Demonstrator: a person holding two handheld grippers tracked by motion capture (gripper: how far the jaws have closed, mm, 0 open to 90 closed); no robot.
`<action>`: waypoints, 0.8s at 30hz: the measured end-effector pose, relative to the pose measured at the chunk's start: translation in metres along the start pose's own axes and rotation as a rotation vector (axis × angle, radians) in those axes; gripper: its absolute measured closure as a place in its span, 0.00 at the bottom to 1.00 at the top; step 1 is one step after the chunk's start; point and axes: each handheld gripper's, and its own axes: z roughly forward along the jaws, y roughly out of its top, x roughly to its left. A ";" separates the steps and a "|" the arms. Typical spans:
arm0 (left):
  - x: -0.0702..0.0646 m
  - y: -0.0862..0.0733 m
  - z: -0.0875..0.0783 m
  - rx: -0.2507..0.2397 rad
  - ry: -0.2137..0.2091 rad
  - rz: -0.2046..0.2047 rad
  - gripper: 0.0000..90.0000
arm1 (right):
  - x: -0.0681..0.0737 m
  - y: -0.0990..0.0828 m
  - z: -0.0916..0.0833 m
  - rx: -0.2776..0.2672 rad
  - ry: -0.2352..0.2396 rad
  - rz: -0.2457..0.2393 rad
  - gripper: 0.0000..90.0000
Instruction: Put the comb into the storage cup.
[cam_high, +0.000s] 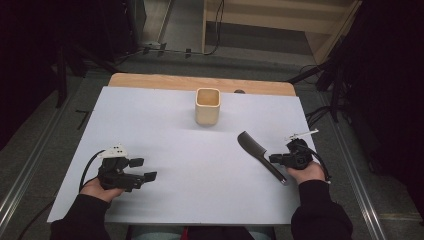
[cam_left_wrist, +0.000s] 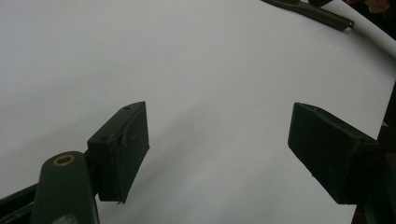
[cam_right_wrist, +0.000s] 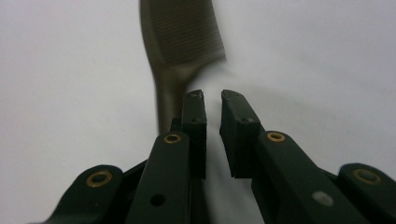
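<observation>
- Right gripper (cam_high: 274, 159), lower right of the high view: jaws nearly closed, thin gap between them. In the right gripper view (cam_right_wrist: 213, 95) nothing sits in that gap. The comb handle runs just left of the left jaw, beside it, not between.
- So I have no hold on the comb (cam_high: 260, 154) yet. Whether the jaw side touches the handle, I can't tell.
- Comb lies flat on the white table cover (cam_high: 200, 170), right of centre, toothed head toward the upper left, handle end toward the lower right, under my right hand (cam_high: 305, 172).
- Left gripper (cam_high: 142, 169), lower left of the high view: jaws wide apart, empty, above bare cover. Its own view (cam_left_wrist: 217, 140) catches the comb's handle tip (cam_left_wrist: 327, 16) in the upper right corner, well apart.
- Tan square cup (cam_high: 207, 106) stands upright at top centre, looks empty, well apart from the comb.
- Progress, my read: early. Nothing lifted, nothing in the cup.
- Left to do: reopen, centre the right jaws over the handle, clamp, lift; probably carry to the cup, but that's a guess.
</observation>
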 end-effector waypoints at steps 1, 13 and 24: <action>0.000 0.000 0.000 0.000 0.000 0.000 0.24 | 0.001 0.001 -0.003 -0.024 0.005 -0.002 0.86; 0.000 0.000 0.000 0.000 -0.002 0.001 0.24 | 0.036 0.002 -0.016 -0.133 0.066 -0.099 0.61; 0.000 0.000 0.000 0.002 -0.006 0.000 0.24 | 0.055 -0.007 -0.018 -0.171 0.133 -0.124 0.46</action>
